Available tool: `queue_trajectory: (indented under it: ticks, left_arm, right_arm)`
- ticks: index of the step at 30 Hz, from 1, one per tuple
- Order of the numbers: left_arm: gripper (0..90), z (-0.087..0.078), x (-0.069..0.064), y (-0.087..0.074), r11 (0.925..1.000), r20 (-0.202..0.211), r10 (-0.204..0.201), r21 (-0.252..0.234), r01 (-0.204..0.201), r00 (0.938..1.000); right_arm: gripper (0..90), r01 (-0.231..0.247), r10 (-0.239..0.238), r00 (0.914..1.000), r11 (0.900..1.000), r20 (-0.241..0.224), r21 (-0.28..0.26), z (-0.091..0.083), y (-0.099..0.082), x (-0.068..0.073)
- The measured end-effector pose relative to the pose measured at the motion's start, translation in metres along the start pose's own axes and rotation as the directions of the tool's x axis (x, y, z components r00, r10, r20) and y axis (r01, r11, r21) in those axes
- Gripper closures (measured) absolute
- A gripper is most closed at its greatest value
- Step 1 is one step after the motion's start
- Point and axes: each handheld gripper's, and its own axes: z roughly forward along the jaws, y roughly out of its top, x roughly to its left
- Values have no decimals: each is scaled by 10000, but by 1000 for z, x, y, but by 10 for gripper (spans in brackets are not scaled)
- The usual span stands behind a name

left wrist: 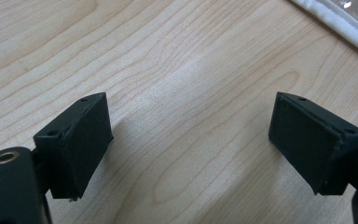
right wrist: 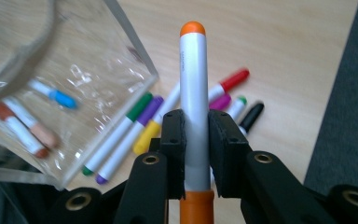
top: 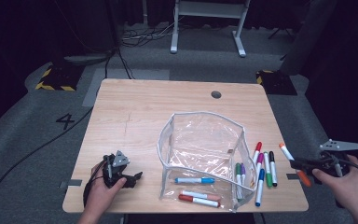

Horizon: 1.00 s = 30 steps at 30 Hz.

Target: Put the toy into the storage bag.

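Observation:
A white marker with an orange cap [right wrist: 194,79] stands clamped between the pads of my right gripper [right wrist: 196,135], shut on its barrel. In the high view this gripper [top: 295,164] hangs above the table's right edge, with the orange marker [top: 286,152] slanting across it. A clear zip pouch [top: 200,144] stands open mid-table; a blue marker [top: 195,180] and two reddish markers [top: 199,201] lie inside. My left gripper [top: 137,176] rests near the front left, left of the pouch. Its jaws stand open over bare wood [left wrist: 191,140], nothing between them.
Several loose markers [top: 265,170] lie in a row on the wooden table [top: 144,107], between the pouch and my right gripper. The pouch's white rim [left wrist: 345,25] crosses a corner of the left gripper view. A round hole [top: 216,94] sits near the far edge.

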Motion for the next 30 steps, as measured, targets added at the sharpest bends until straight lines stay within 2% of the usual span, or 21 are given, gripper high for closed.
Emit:
queue_trajectory:
  ticks: [2, 7, 8, 13, 20, 25, 27, 28, 29, 30]
  left_arm:
    - [133, 0, 0, 0, 10000, 3, -10, -26, 10, 10000]
    - [133, 0, 0, 0, 10000, 0, 1, -3, -1, 10000]
    - [133, 0, 0, 0, 10000, -4, 2, -6, -2, 10000]
    - [135, 0, 0, 0, 10000, -22, -2, -7, 2, 10000]
    - [134, 0, 0, 0, 10000, -19, -8, -10, 8, 10000]
    - [134, 0, 0, 0, 10000, -20, 15, -10, -15, 10000]
    - [134, 0, 0, 0, 10000, -21, -4, -6, 4, 10000]
    - [135, 0, 0, 0, 10000, -20, -2, -6, 2, 10000]
    - [134, 0, 0, 0, 10000, -19, -3, -8, 3, 10000]
    - [134, 0, 0, 0, 10000, -18, -2, -2, 2, 10000]
  right_arm:
    - [772, 292, -296, 9992, 9995, -273, -155, -5, 14, 8]
    - [772, 1122, -1141, 9918, 9930, -569, -361, -14, 46, 29]
    - [771, 1414, -1440, 9873, 9891, -671, -414, -15, 53, 34]
    - [771, 2162, -2200, 9680, 9754, -1208, -439, -16, 83, 59]
    - [772, 3077, -3098, 9321, 9506, -1877, -407, -8, 117, 95]
    - [771, 3631, -3603, 9039, 9312, -2305, -316, 8, 136, 120]
    - [771, 3881, -3818, 8868, 9212, -2603, -287, 14, 141, 126]
    - [771, 4070, -3982, 8700, 9129, -2907, -323, 19, 144, 131]
    - [771, 4165, -4050, 8590, 9085, -3133, -327, 23, 146, 135]
    - [771, 4237, -4096, 8521, 9053, -3258, -301, 26, 148, 138]
